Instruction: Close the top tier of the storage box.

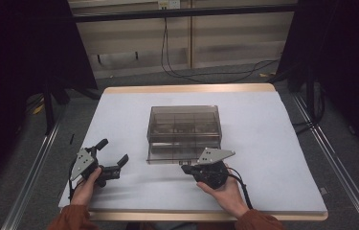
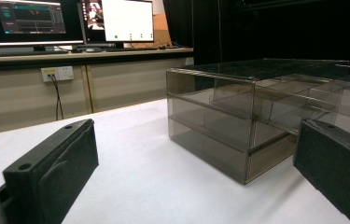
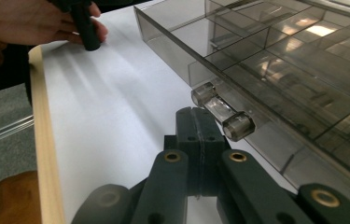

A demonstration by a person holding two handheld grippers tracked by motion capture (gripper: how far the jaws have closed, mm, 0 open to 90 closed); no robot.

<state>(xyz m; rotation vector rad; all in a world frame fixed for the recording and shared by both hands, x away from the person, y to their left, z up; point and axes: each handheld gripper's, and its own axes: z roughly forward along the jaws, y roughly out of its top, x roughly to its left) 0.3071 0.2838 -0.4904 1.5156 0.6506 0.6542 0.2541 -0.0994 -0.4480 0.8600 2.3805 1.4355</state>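
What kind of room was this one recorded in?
Most likely a lab or recording workspace: computer monitors glow on a long bench by the wall, dark curtains hang on both sides, and cables trail across the floor behind a white-covered table.

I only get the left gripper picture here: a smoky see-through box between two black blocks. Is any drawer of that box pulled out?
Observer: Yes. In the high view the bottom drawer of the box sticks out toward the person.
Operator: Where is the other gripper?
Observer: The right gripper sits just in front of that drawer's clear handle, its jaws pressed together with nothing between them.
Operator: Does it hold the handle?
Observer: No; in the right gripper view the closed tips lie beside and below the handle, not around it.
Operator: And my own gripper?
Observer: The left gripper rests open on the white table, left of the box.
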